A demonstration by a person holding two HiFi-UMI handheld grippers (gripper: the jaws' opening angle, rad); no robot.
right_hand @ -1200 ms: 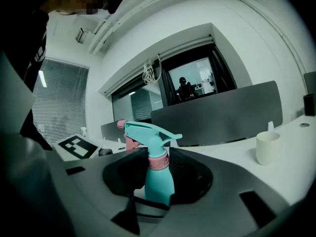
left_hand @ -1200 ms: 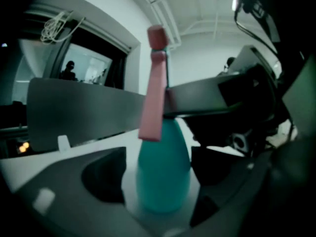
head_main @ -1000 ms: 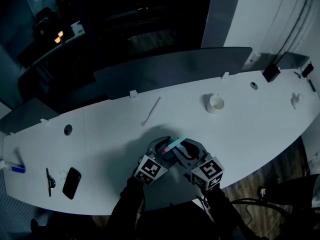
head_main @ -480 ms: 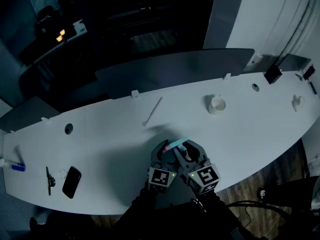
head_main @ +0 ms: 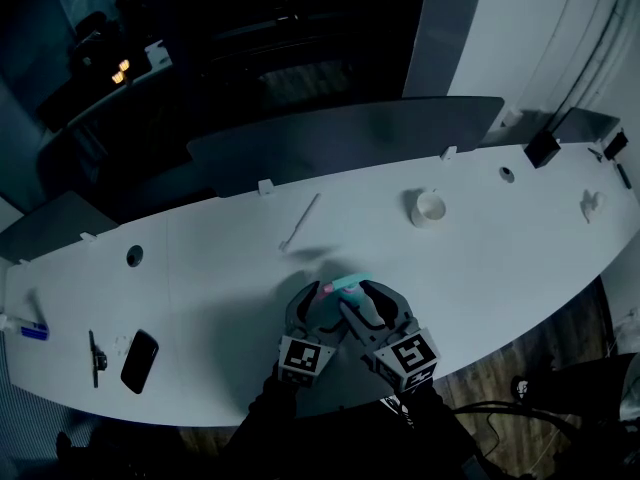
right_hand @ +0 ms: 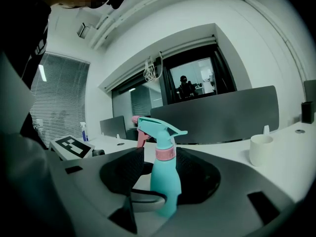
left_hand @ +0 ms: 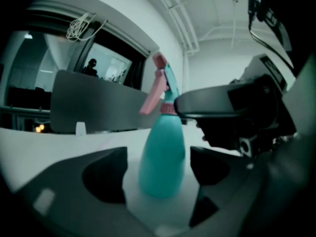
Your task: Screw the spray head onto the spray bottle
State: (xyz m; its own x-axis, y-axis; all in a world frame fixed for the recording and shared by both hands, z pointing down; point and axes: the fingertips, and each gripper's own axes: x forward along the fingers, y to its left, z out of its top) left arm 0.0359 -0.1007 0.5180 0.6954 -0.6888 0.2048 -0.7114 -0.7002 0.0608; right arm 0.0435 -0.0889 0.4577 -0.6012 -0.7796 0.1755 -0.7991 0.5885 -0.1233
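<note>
Jaws of left gripper and right gripper have just spread, clear of the spray bottle standing between them. A brushing jaw could topple it.

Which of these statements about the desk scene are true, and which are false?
1. The teal spray bottle stands upright on the white table. True.
2. The spray head lies on the table, apart from the bottle. False: it sits on the bottle's neck, above a pink collar.
3. A white cup stands on the table. True.
4. A black phone lies right beside the cup. False: in the head view the phone lies near the table's left end, far from the cup.
</note>
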